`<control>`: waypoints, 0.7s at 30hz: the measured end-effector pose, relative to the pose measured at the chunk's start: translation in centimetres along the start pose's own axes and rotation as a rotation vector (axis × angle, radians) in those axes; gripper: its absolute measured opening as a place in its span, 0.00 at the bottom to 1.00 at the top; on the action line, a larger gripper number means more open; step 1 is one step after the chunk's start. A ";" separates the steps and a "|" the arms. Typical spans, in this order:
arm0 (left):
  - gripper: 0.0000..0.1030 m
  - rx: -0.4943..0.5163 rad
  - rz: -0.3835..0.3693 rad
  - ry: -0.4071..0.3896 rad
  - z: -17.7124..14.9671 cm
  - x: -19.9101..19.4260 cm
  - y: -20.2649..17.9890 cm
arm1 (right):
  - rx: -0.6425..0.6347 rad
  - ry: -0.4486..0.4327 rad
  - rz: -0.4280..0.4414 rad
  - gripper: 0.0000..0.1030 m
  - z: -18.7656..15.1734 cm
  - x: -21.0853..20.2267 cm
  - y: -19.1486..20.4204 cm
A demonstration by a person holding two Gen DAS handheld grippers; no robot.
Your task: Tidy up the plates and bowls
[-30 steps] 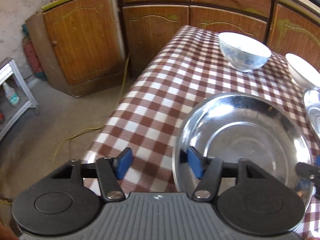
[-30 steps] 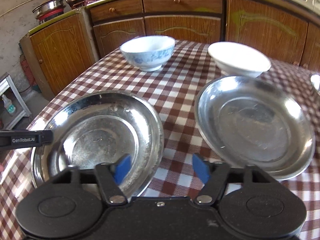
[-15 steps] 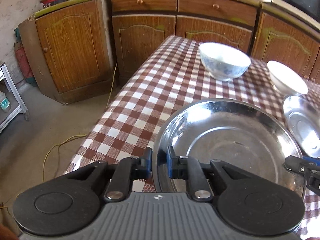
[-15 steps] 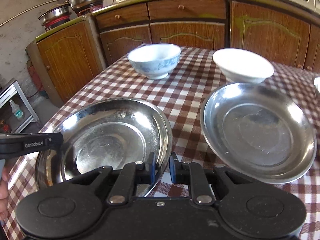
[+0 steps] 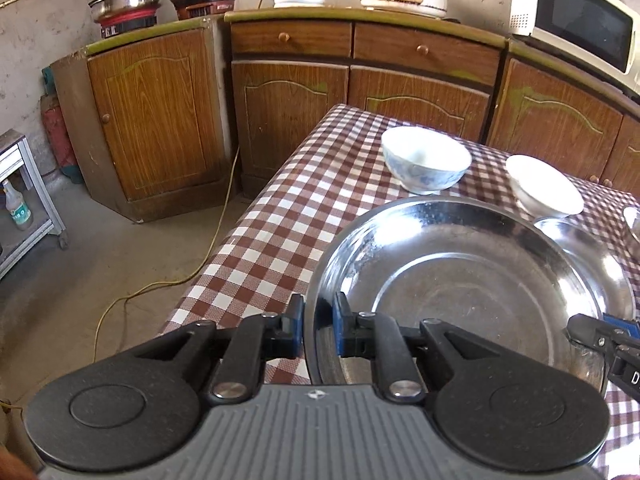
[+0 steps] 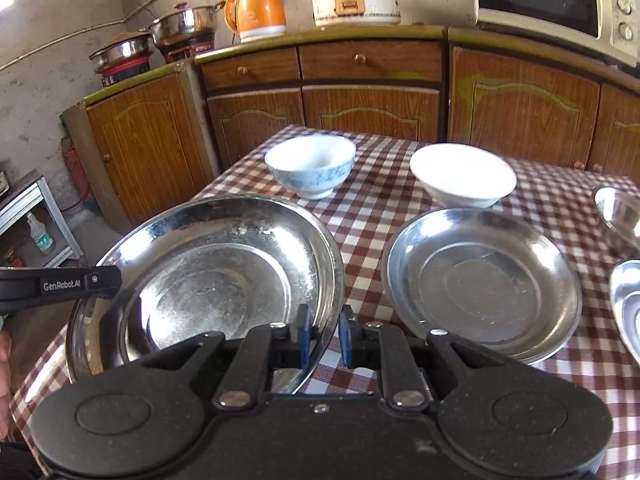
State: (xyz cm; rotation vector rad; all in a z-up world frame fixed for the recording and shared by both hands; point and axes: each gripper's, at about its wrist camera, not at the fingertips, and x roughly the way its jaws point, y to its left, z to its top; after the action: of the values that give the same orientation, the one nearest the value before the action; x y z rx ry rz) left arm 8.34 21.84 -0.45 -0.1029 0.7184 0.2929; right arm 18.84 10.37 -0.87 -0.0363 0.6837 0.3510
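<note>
Steel plate (image 5: 460, 280) now lifted, checked tablecloth (image 5: 280, 232), wooden cabinets (image 5: 420, 92)

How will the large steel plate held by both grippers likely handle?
The large steel plate is probably stiff and light: thin metal pinched at opposite rims. Its polished surface looks slippery, so it may slide in the jaws. Likely not fragile.

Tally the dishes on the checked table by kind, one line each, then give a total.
Steel plates fully in view: 2, the big one pinched at opposite rims by the left gripper and the right gripper, and a second plate.
Ceramic bowls: 2, blue-patterned and white.
Steel pieces cut off at right edge: 2.
Total: 6
</note>
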 end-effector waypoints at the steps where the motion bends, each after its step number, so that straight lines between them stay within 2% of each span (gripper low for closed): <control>1: 0.16 -0.001 -0.003 0.000 -0.1 -0.3 -0.1 | -0.002 -0.007 -0.004 0.19 0.0 -0.5 -0.1; 21: 0.16 0.003 -0.045 -0.028 -1.4 -5.7 -2.5 | 0.006 -0.074 -0.055 0.19 -1.3 -9.0 -1.4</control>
State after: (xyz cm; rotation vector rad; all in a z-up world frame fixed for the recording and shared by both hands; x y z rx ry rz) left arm 4.13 17.83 2.24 -0.1114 0.6879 0.2501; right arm 12.07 6.15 3.63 -0.0364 0.6089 0.2957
